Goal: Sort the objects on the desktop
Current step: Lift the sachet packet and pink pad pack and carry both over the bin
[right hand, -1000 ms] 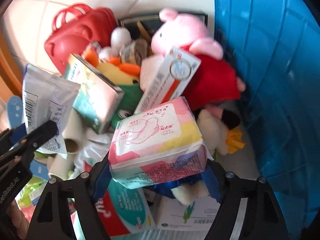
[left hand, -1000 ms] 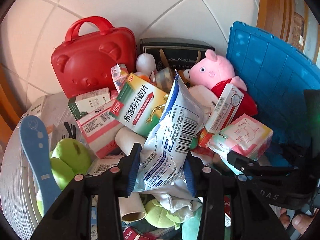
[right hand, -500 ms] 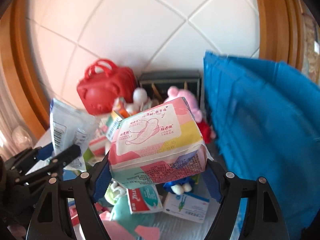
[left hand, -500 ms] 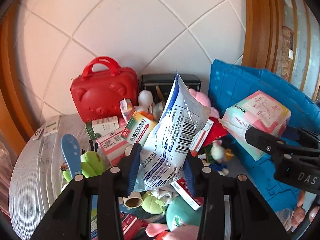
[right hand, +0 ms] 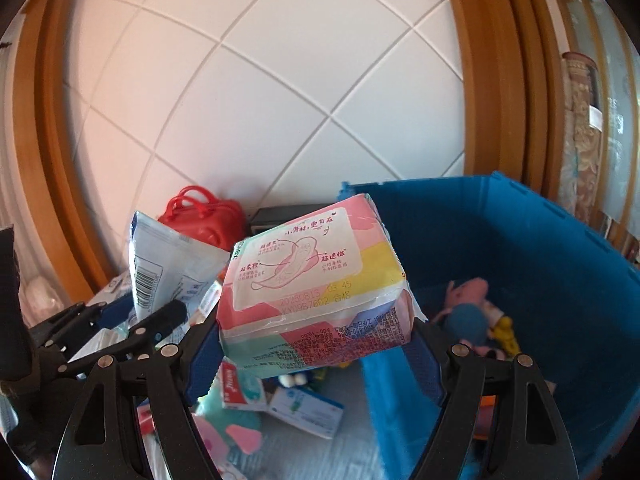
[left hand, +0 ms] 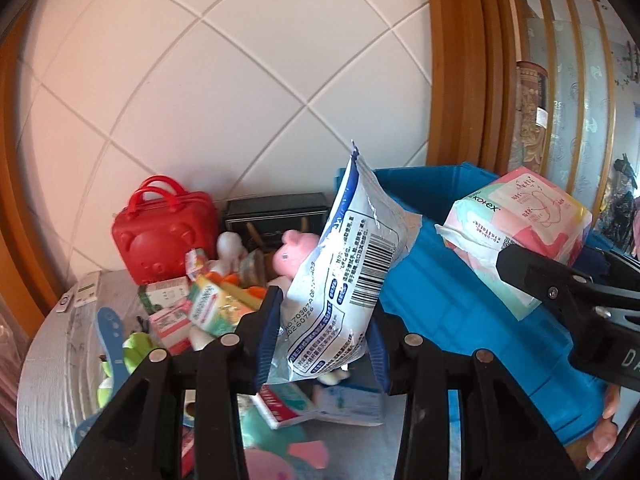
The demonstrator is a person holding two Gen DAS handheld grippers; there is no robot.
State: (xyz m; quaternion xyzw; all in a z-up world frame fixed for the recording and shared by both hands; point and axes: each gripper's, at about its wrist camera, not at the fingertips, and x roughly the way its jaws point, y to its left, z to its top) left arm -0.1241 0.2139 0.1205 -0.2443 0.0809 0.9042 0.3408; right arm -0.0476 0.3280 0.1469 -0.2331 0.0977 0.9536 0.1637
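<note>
My left gripper (left hand: 322, 344) is shut on a white and blue plastic packet (left hand: 352, 280) with a barcode, held upright above the cluttered table. My right gripper (right hand: 316, 348) is shut on a pink, yellow and mint pack of sanitary pads (right hand: 316, 284), raised near the rim of the blue crate (right hand: 540, 248). In the left wrist view the same pad pack (left hand: 520, 228) hangs over the blue crate (left hand: 448, 292) at right. In the right wrist view the white packet (right hand: 168, 264) shows at left in the left gripper (right hand: 132, 328).
A red bear-shaped case (left hand: 164, 232), a dark box (left hand: 276, 212), a pink pig plush (left hand: 294, 254), medicine boxes (left hand: 212, 308) and green toys (left hand: 132, 352) crowd the round table. Plush toys (right hand: 476, 316) lie inside the crate. A tiled wall stands behind, wooden frames on both sides.
Both grippers have risen and pulled back from the pile with their items still held. The clutter now sits lower and smaller in view, and the crate's inside has come into sight.
</note>
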